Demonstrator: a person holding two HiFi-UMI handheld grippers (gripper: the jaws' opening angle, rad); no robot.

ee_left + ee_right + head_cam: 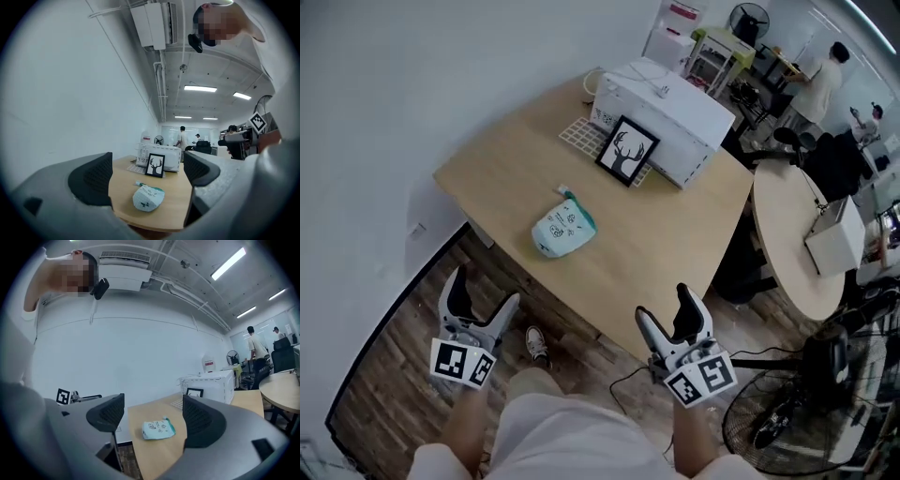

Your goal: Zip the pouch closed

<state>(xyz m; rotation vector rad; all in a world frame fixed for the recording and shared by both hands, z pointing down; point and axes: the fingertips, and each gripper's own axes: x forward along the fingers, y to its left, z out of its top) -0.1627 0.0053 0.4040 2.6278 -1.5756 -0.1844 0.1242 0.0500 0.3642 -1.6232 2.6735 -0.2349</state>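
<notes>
L gripper & R gripper, jaws apart, empty; pouch on table, contents hidden.

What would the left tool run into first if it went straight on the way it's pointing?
Probably the pouch on the table, framed between the left tool's open jaws, though depth is unclear.

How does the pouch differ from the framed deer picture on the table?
The pouch is soft and pale with a teal edge; the framed deer picture is rigid, with a black frame and a black deer on white. The pouch lies flat out in the open; the picture stands propped against the white appliance. Both sit on the wooden table.
</notes>
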